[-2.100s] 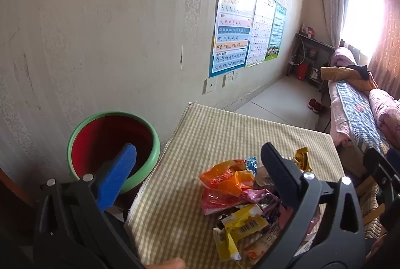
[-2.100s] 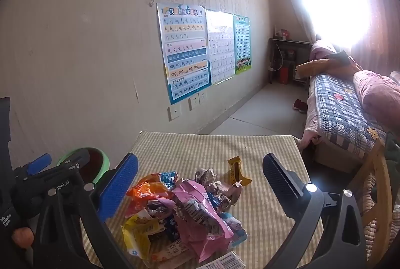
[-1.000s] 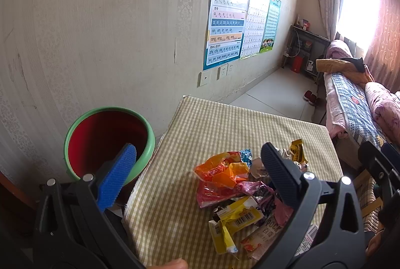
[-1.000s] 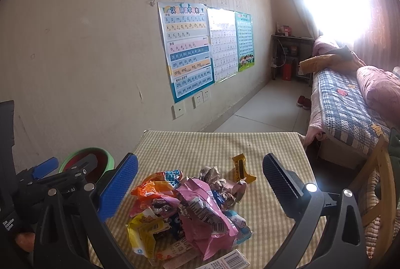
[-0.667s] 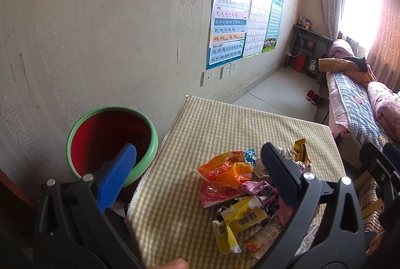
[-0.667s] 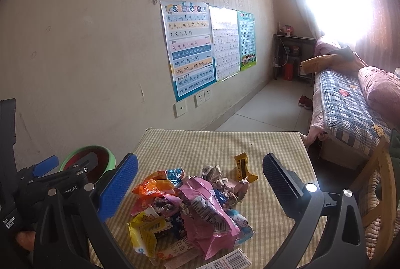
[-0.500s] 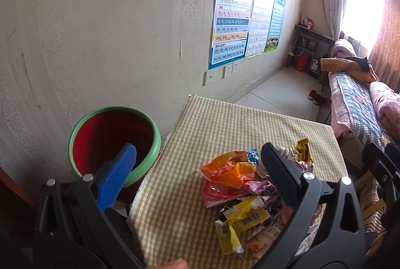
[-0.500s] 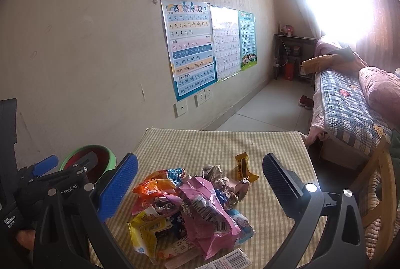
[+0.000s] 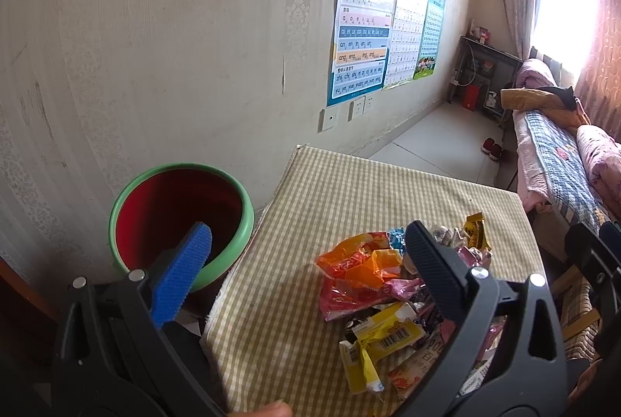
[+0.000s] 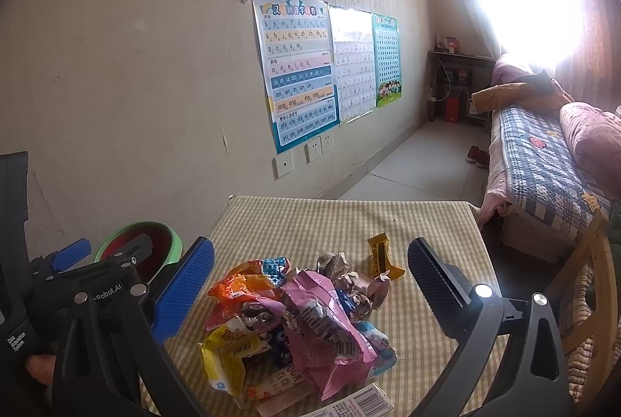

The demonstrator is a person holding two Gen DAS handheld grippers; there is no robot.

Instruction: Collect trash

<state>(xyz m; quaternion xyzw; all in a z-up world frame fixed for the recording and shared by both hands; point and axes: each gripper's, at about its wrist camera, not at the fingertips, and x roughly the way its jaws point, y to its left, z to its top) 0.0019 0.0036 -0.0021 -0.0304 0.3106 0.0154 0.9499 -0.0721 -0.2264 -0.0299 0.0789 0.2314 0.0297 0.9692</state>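
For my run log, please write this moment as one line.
phase: before first pick | left gripper: open, empty | right gripper: open, empty | wrappers: piled on table | bin: beside table

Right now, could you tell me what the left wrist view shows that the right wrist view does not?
Only the left wrist view looks into the red inside of the green-rimmed bin. Only the right wrist view shows the left gripper from outside, the pink wrapper lying uppermost and the wooden chair. Both show the wrapper pile on the checked tablecloth, with both grippers open and empty.
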